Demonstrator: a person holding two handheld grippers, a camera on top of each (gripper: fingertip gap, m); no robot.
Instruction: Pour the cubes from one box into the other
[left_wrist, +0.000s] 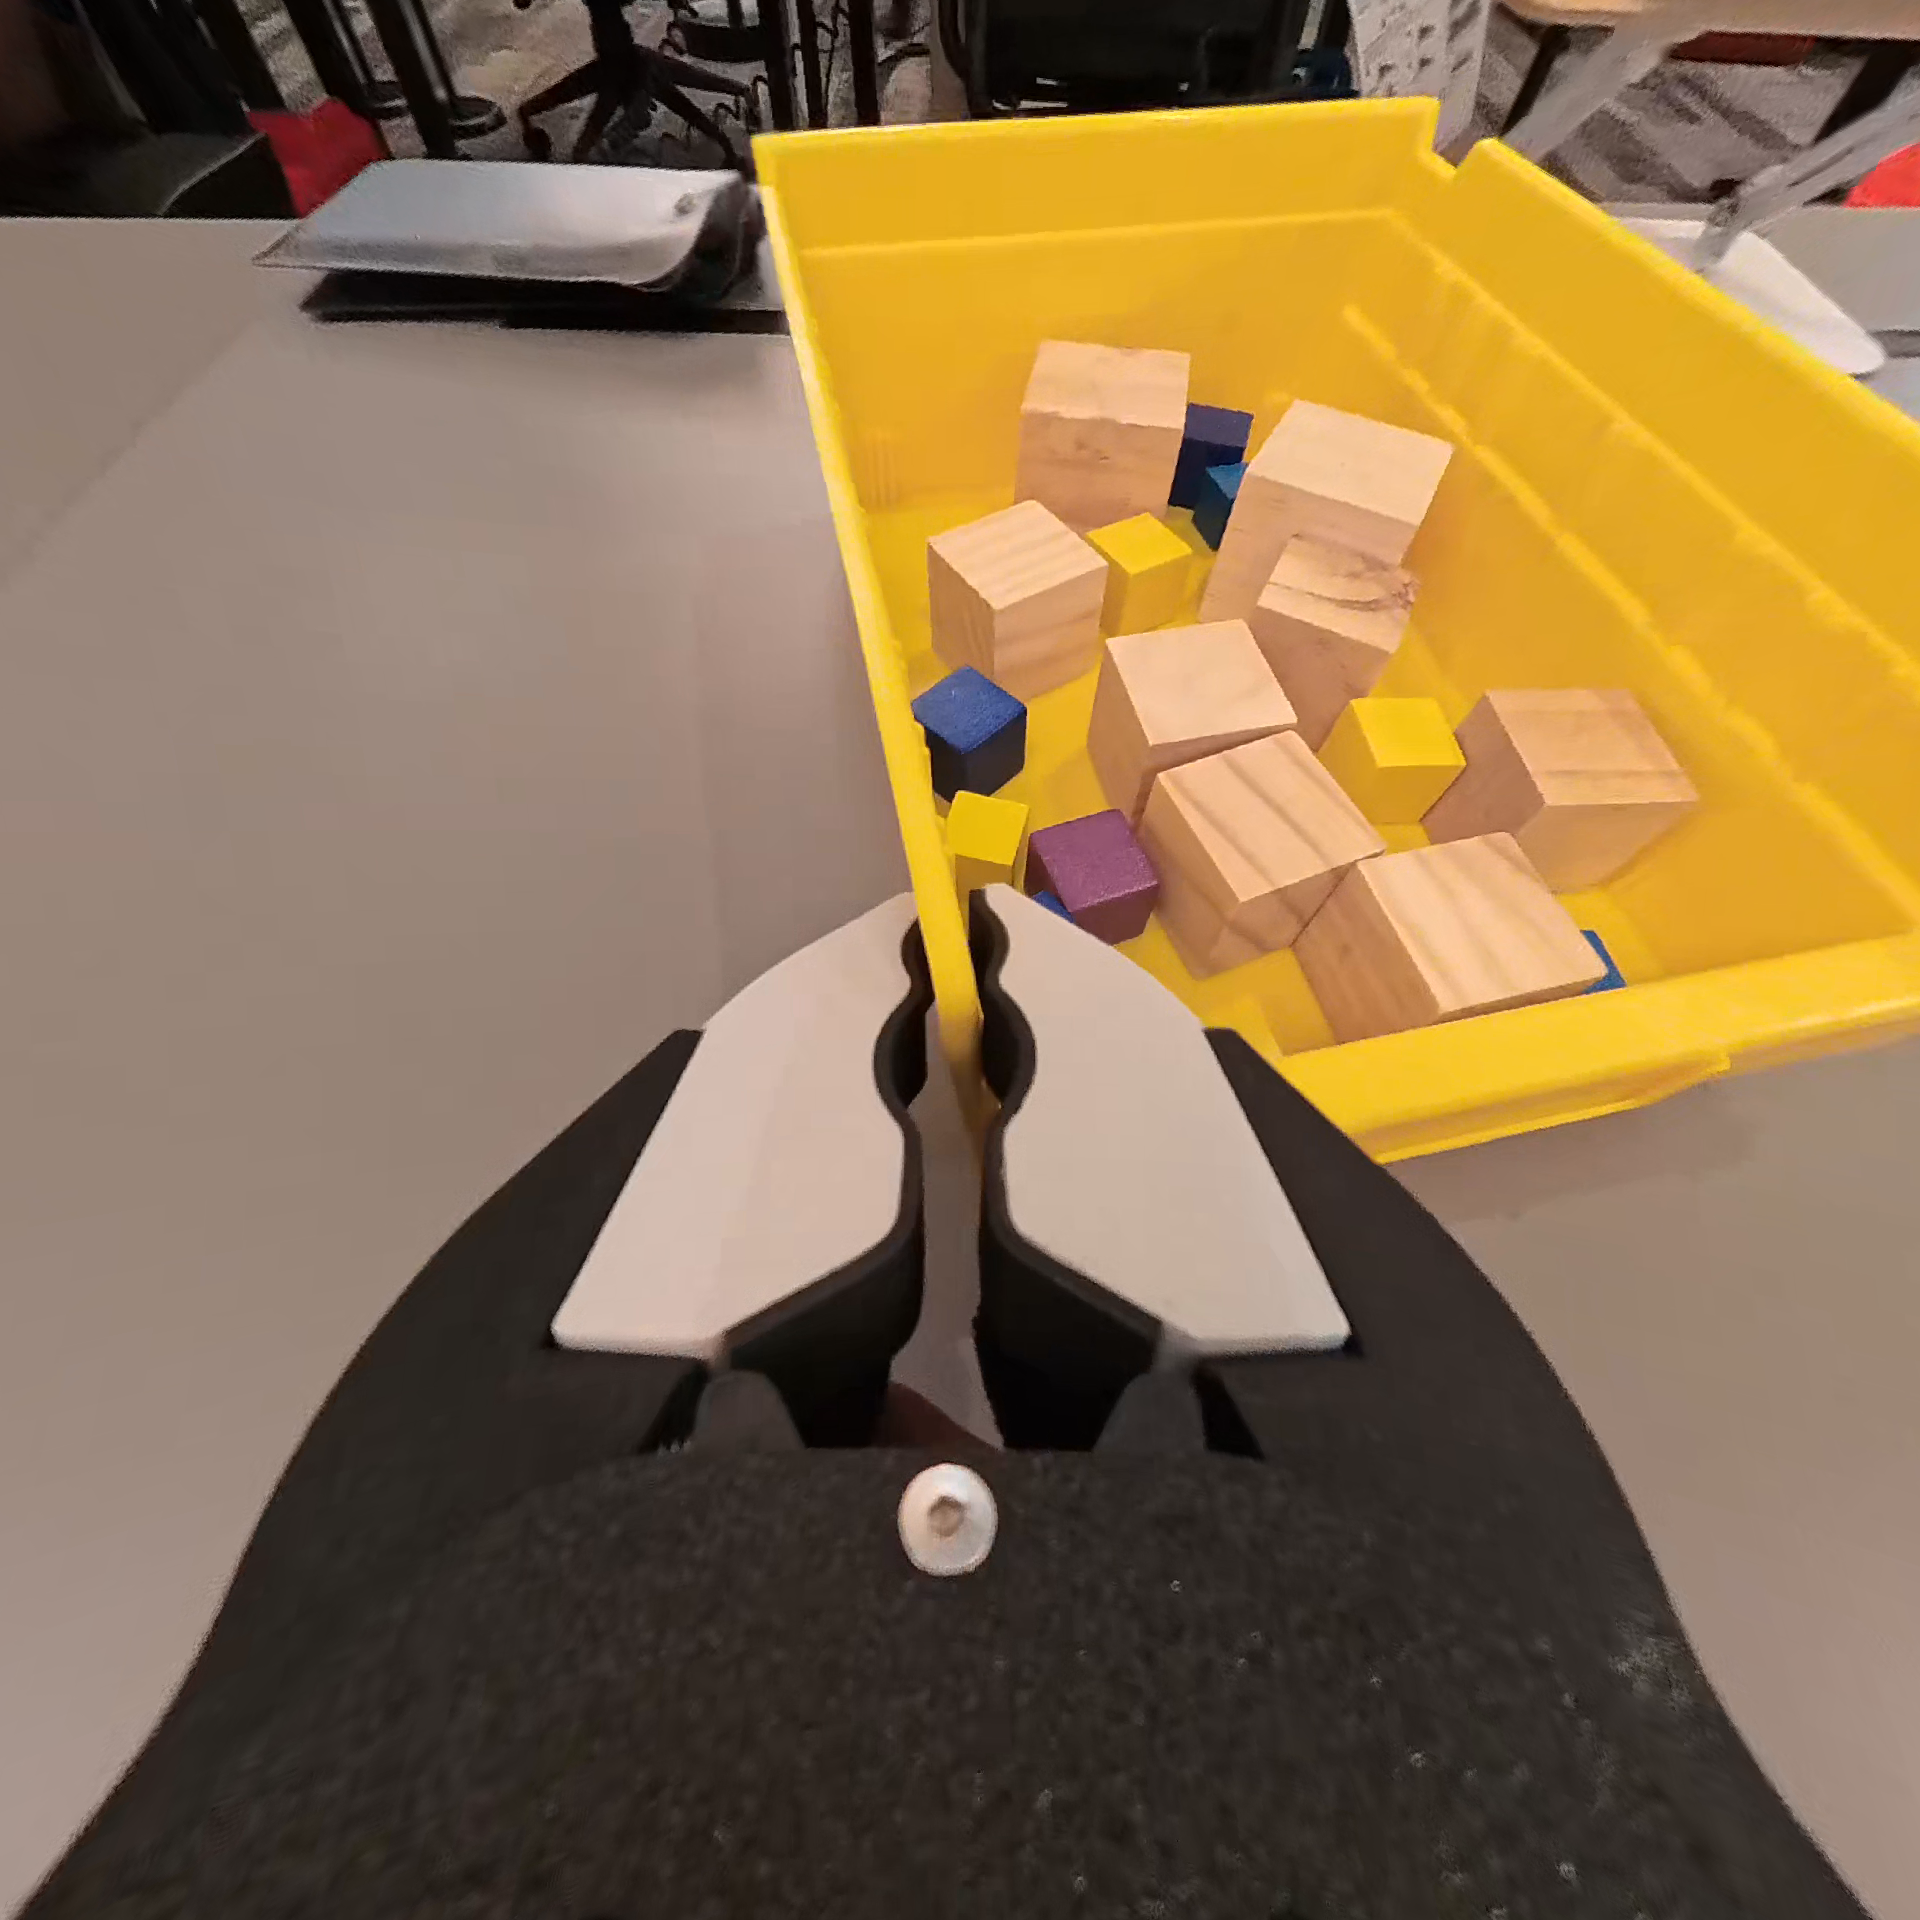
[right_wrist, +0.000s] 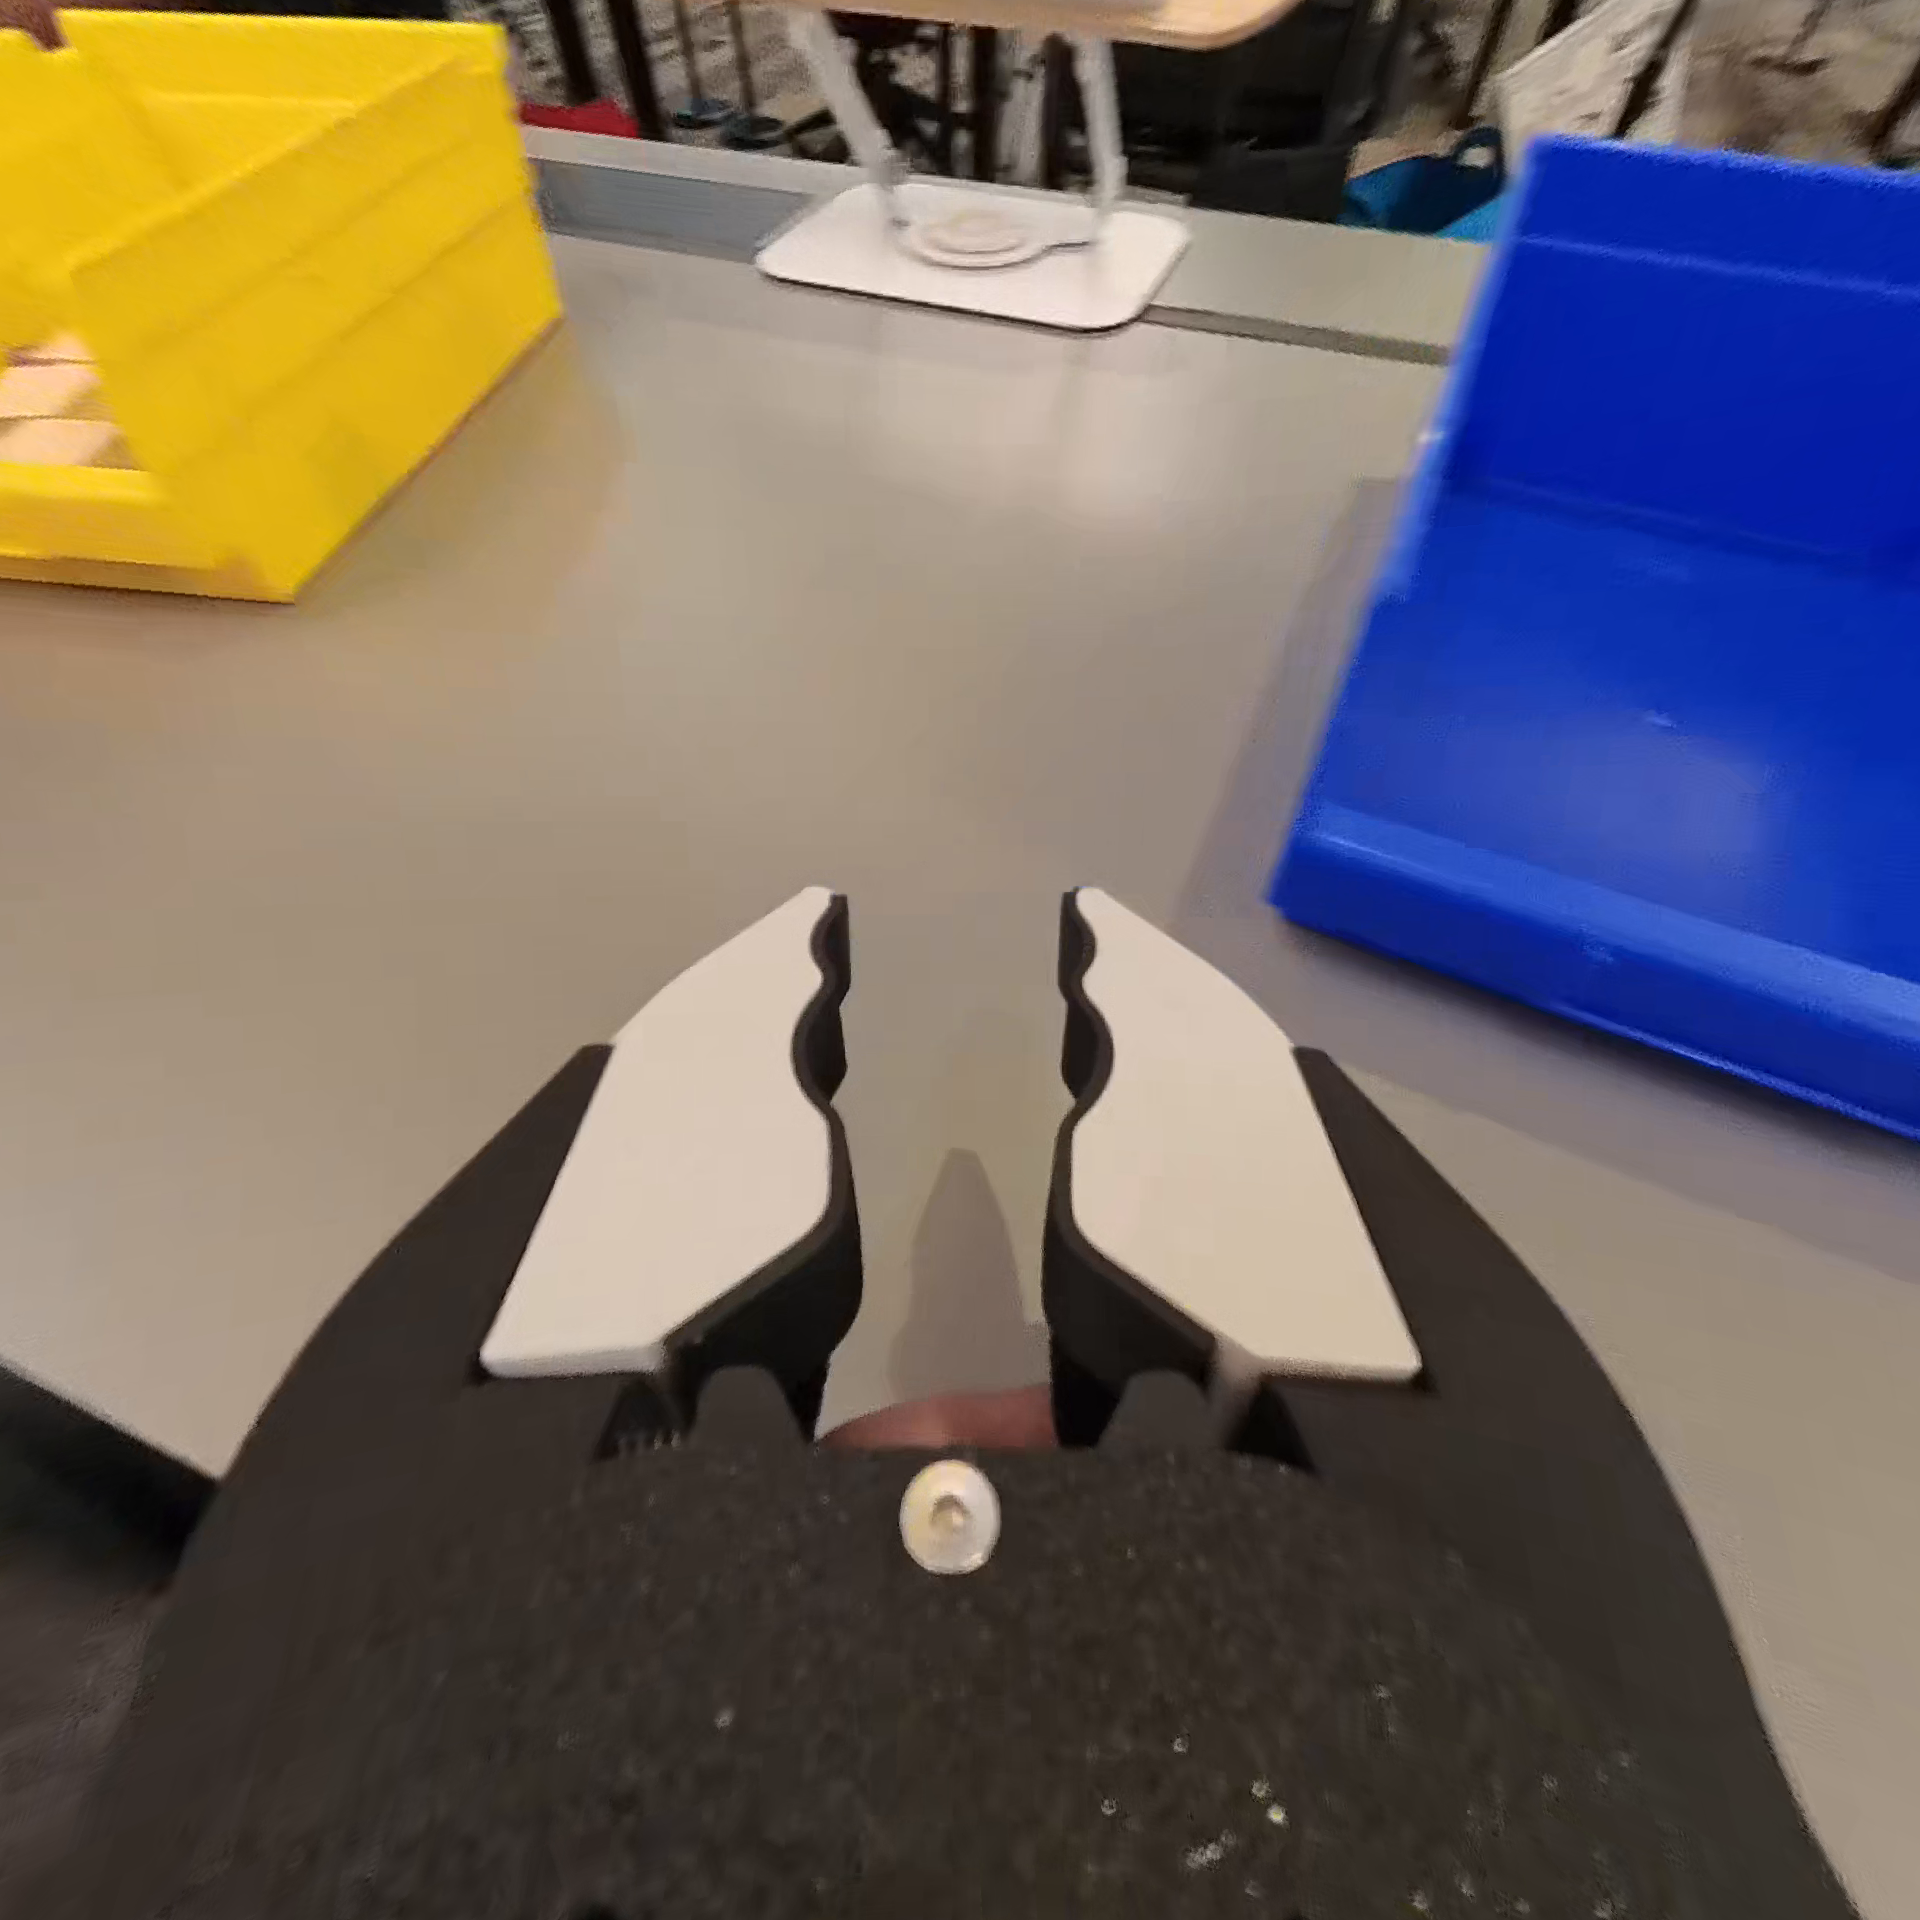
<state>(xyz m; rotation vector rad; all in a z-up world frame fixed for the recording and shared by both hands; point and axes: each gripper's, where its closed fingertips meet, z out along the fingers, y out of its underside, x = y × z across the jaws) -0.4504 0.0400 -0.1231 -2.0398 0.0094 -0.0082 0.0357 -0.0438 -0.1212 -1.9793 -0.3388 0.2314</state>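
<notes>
A yellow box (left_wrist: 1091, 239) lies on the grey table and holds several plain wooden cubes (left_wrist: 1236, 831) and smaller blue, yellow and purple cubes (left_wrist: 1091, 868). My left gripper (left_wrist: 951, 914) is shut on the box's left wall at its near corner. The yellow box also shows at the far left of the right wrist view (right_wrist: 312, 343), blurred. A blue box (right_wrist: 1662, 623) stands at the right of that view and looks empty. My right gripper (right_wrist: 954, 914) is open and empty over bare table between the two boxes.
A flat dark device (left_wrist: 520, 239) lies at the table's far edge, left of the yellow box. A white stand base (right_wrist: 977, 255) sits at the table's far edge between the boxes. Chairs and table legs stand beyond the table.
</notes>
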